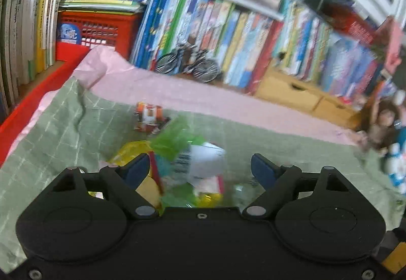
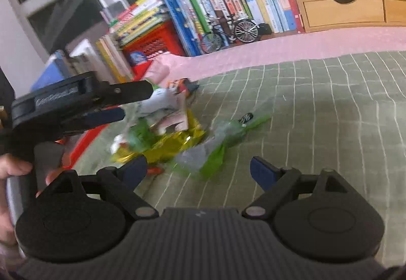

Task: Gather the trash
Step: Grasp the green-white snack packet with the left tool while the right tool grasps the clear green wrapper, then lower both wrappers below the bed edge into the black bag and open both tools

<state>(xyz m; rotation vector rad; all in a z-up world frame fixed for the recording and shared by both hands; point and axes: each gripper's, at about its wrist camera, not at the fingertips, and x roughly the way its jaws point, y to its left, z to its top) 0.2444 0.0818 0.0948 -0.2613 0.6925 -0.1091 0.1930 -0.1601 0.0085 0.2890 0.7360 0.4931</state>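
A blurred pile of trash lies on the green checked cloth (image 1: 50,132): yellow foil (image 1: 129,150), green wrappers (image 1: 175,137) and a white packet (image 1: 205,158). My left gripper (image 1: 200,168) is open and hangs just over the pile, with wrappers showing between its wide-apart fingers. An orange and white wrapper (image 1: 149,116) lies apart, just beyond the pile. In the right wrist view the left gripper (image 2: 135,101) reaches in from the left above the pile (image 2: 165,127). My right gripper (image 2: 199,169) is open, close to a green and clear wrapper (image 2: 218,148), holding nothing.
A pink cloth (image 2: 279,44) lies beyond the green one, and a red tray edge (image 1: 28,107) runs along the left. Rows of books (image 1: 241,33), a red crate (image 1: 101,28), a model bicycle (image 2: 231,31), wooden drawers (image 2: 342,11) and a doll (image 1: 385,125) stand behind. A hand (image 2: 12,168) holds the left gripper's handle.
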